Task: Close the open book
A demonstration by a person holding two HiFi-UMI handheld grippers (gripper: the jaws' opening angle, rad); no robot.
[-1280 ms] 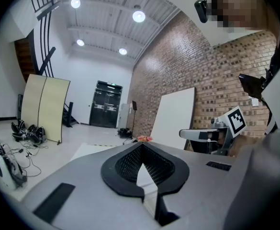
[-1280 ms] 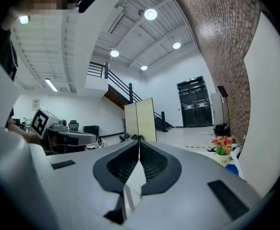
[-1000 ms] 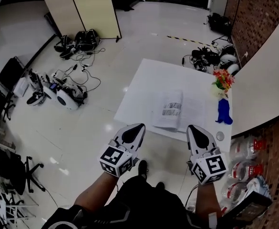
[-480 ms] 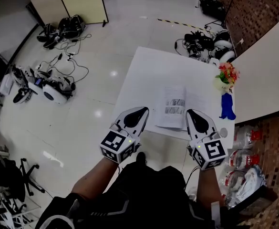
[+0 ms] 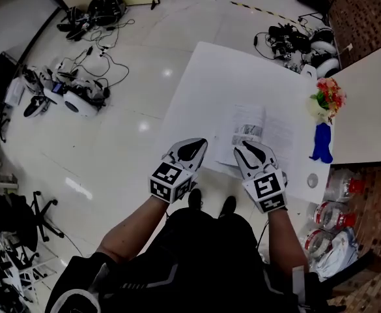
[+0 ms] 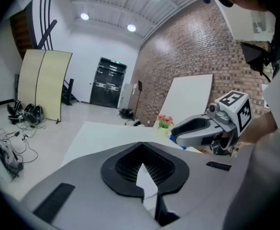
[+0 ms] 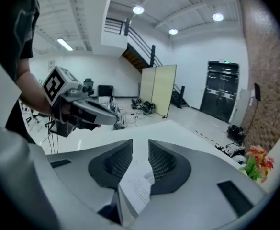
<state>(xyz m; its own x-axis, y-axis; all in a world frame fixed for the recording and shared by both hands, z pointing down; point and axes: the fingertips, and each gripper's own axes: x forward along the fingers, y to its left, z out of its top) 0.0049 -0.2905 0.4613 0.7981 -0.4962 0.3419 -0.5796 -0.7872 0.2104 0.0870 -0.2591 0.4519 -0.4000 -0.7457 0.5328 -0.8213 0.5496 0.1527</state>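
- The right tongs (image 5: 243,149), their jaws just opened and apart, hovered over the open book (image 5: 258,132) and hid its near edge. A printed page showed through the gap, ungripped.
- The left tongs (image 5: 198,145), closed and empty, were just left of the book, over the bench (image 5: 210,77).

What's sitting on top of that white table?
An open book lies on the table, with flowers and a blue object next to them along the right edge. Whatever is under the book is covered.
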